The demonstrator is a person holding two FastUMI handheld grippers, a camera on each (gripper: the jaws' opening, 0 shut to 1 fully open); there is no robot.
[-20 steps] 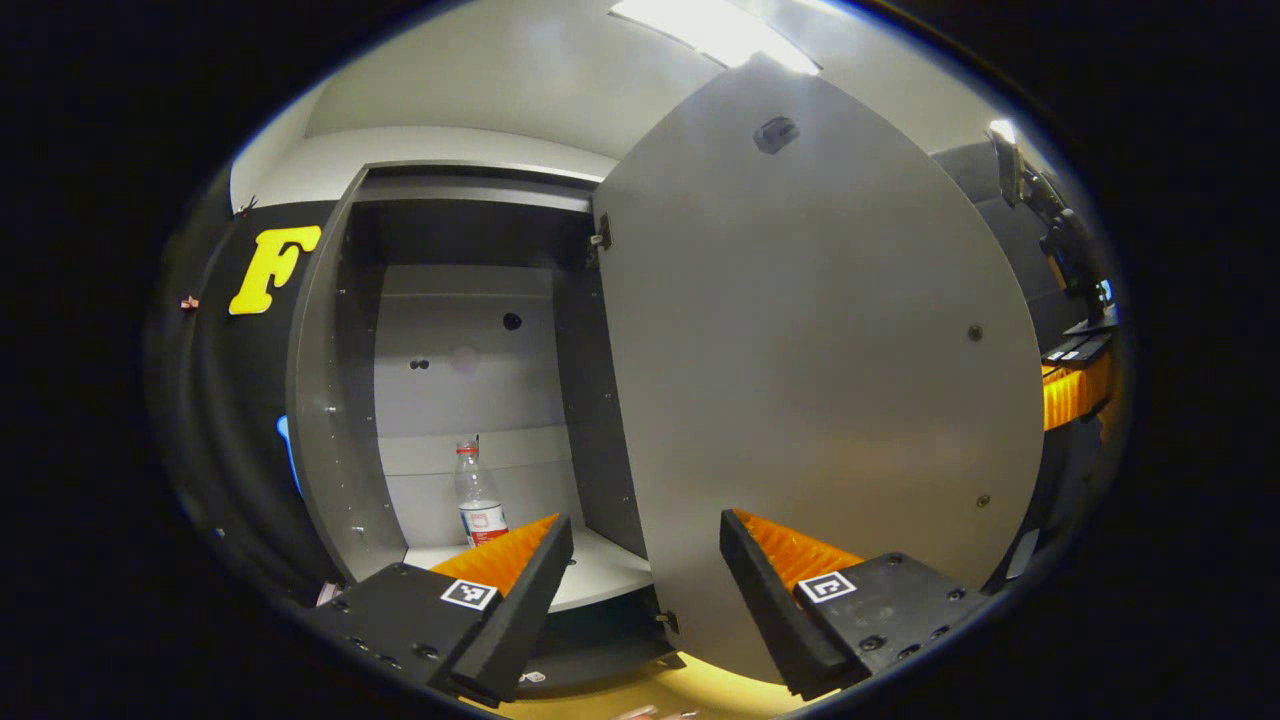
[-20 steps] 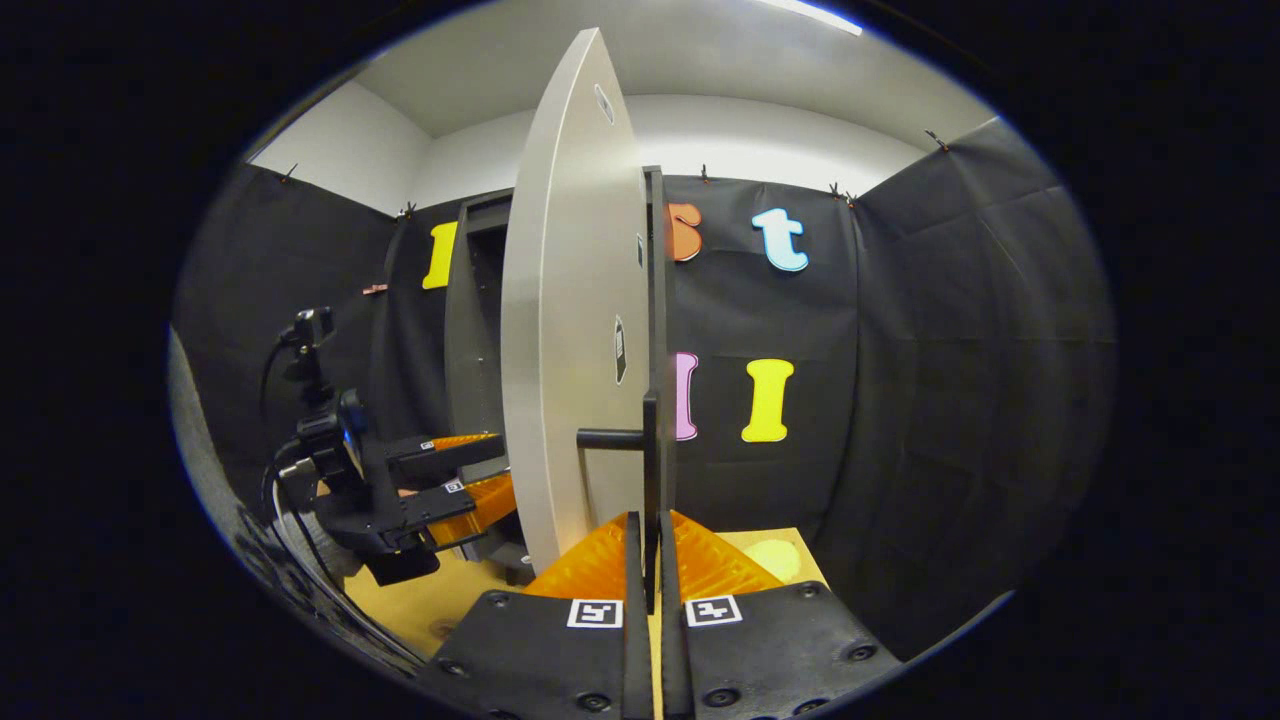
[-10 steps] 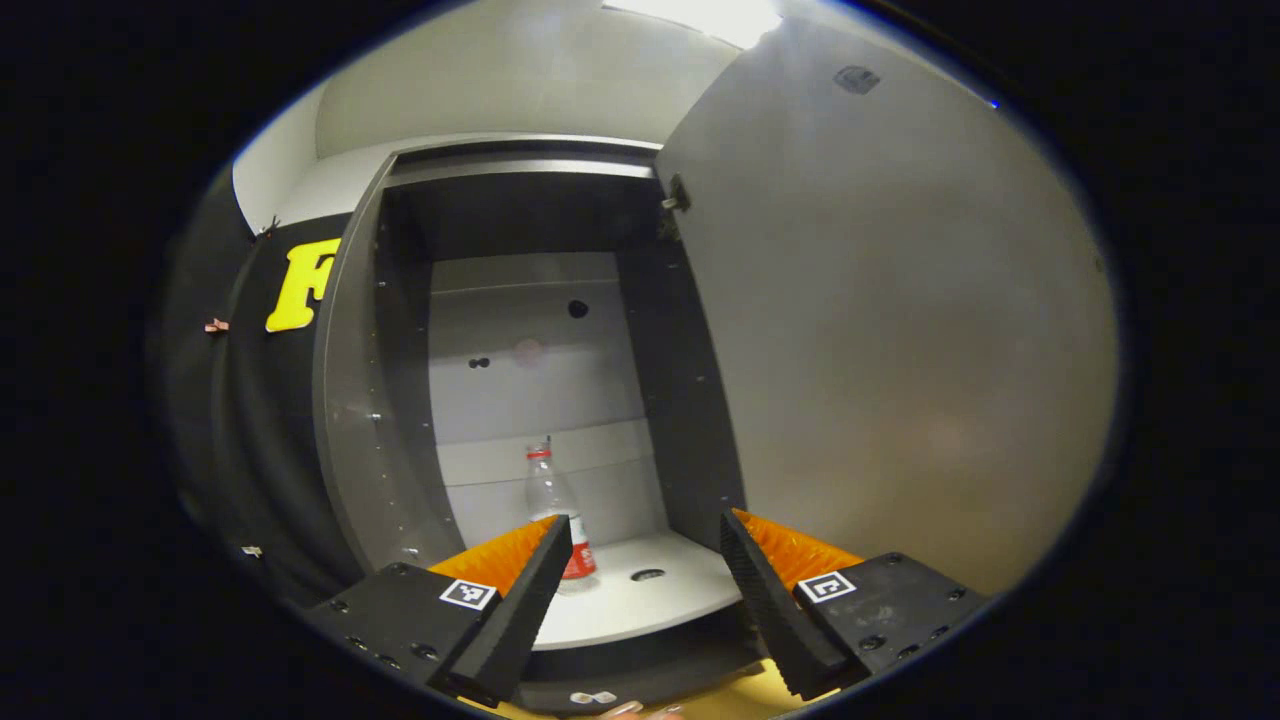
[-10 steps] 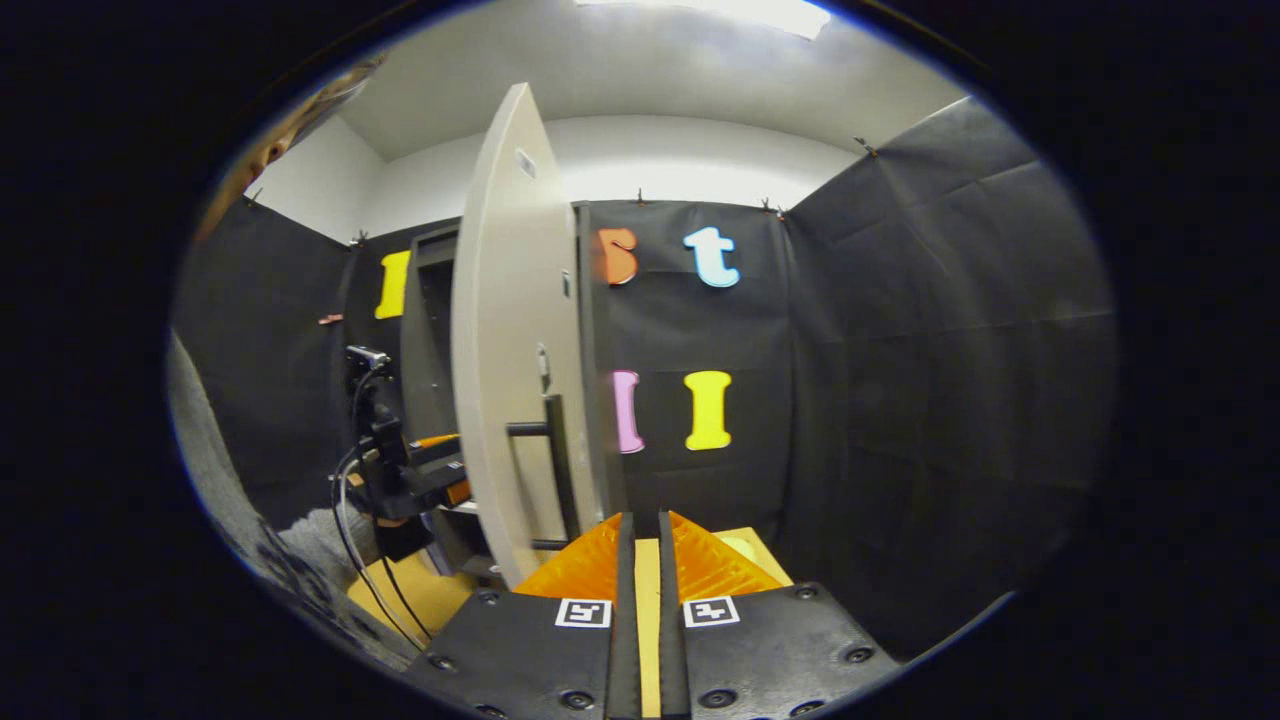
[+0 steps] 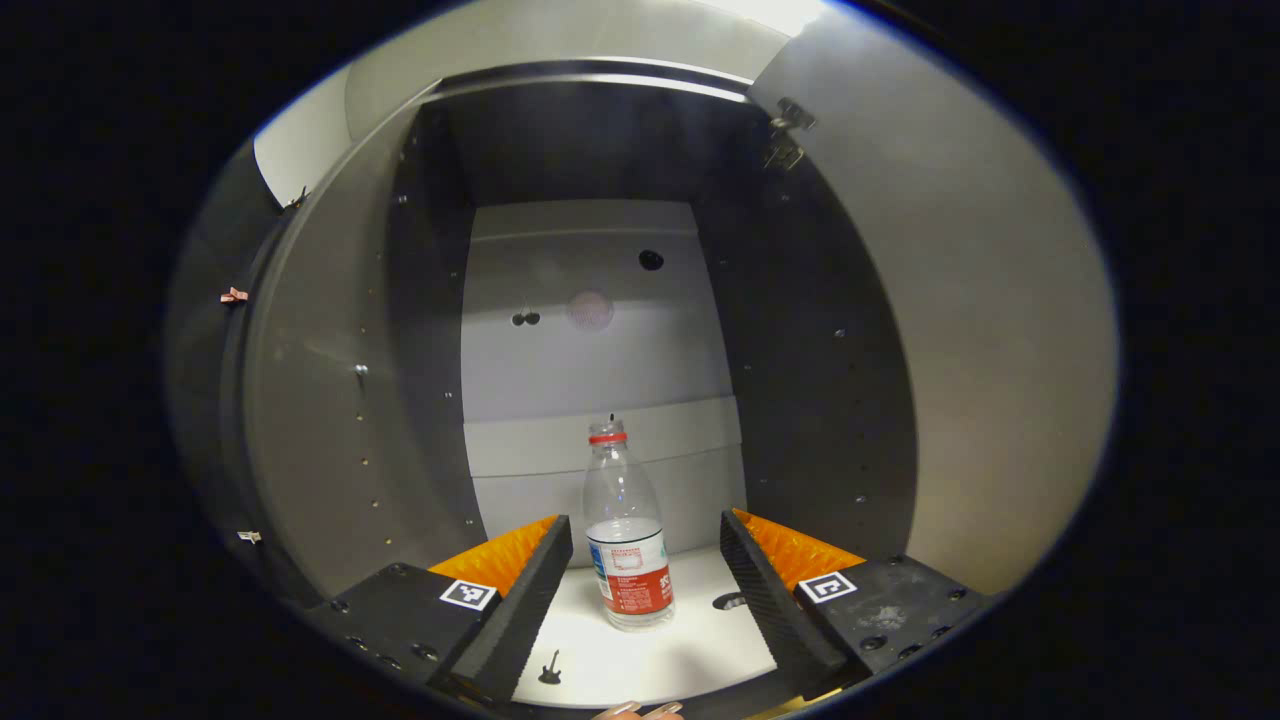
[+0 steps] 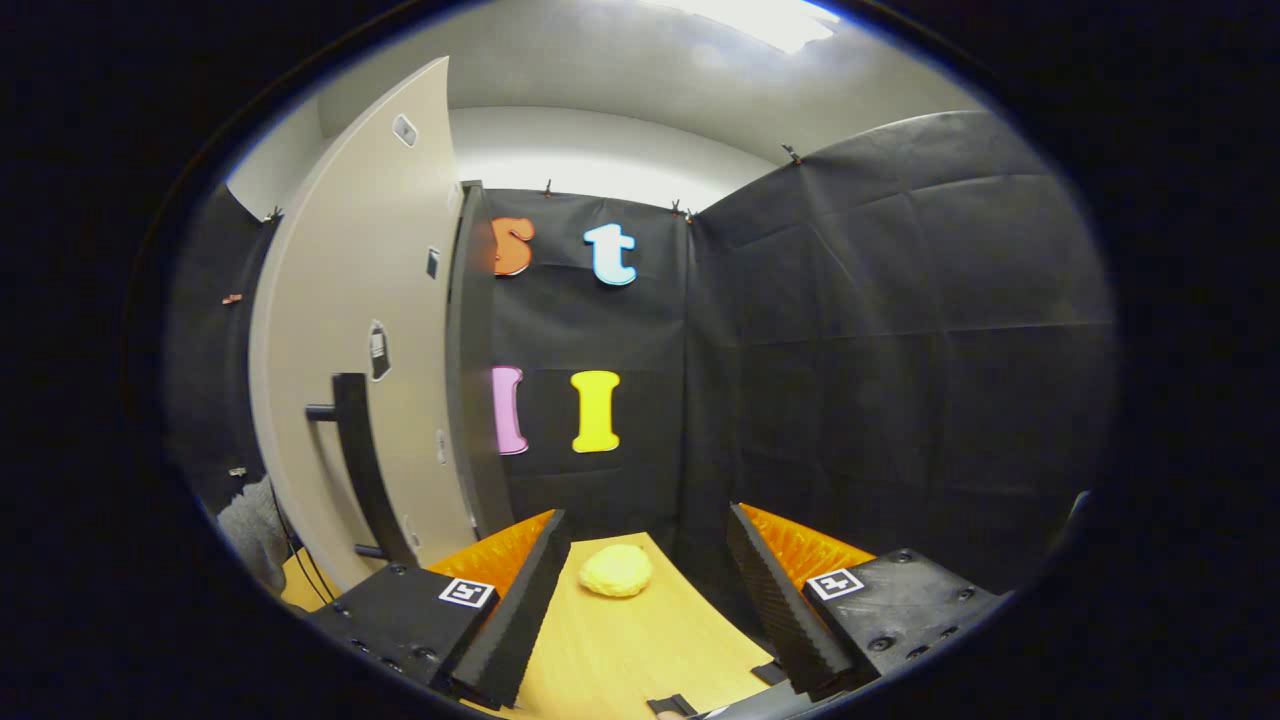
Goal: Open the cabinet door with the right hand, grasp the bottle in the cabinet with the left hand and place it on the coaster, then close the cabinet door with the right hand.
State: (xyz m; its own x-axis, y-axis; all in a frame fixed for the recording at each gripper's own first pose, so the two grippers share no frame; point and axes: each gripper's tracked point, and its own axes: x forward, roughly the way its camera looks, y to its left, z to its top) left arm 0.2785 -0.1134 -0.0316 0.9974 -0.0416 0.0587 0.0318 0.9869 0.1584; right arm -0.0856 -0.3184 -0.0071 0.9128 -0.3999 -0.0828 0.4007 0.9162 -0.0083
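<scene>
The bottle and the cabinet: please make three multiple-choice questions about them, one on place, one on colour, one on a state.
1. Where does the bottle stand?
A. on the cabinet shelf
B. on the table
C. on the coaster

2. What colour is the bottle's cap?
A. blue
B. red
C. green

3. How is the left gripper?
A. shut on the bottle
B. shut on nothing
C. open, not touching the bottle

Answers:
1 A: in the left gripper view the bottle stands upright on the pale shelf inside the cabinet.
2 B: the cap at the neck is red.
3 C: both fingers stand wide apart, with the bottle farther in between them, and gaps on each side.
</scene>
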